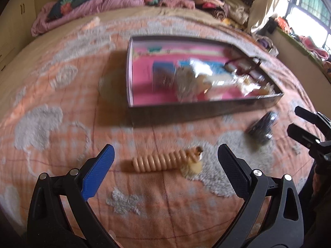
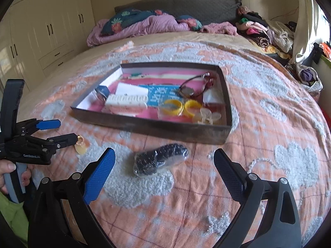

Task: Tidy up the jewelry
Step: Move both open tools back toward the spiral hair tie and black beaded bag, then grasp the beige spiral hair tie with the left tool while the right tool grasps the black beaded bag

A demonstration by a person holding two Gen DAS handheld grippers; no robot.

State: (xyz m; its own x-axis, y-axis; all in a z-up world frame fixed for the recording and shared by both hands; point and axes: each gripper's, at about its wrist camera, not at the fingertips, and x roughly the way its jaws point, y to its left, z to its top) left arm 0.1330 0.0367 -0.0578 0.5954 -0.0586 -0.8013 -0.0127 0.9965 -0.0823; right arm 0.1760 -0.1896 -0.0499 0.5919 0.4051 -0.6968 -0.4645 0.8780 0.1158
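Both my left tongs (image 1: 165, 163) and right tongs (image 2: 164, 165) stand apart, empty. Peach bangle stack (image 1: 157, 161) and bagged black beads (image 2: 161, 161) lie on bed, outside box (image 2: 157, 127). Risk: bag film slips from pads.

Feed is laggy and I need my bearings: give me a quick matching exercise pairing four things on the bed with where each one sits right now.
Things:
1. yellow bangles
2. black bead bundle
3. peach bangle stack
4. white comb-like piece

Places:
A. on the bedspread, in front of the left gripper's open jaws
B. inside the box, right part
C. inside the box, left part
D. on the bedspread, in front of the right gripper's open jaws

Pairs: 1-B, 2-D, 3-A, 4-C
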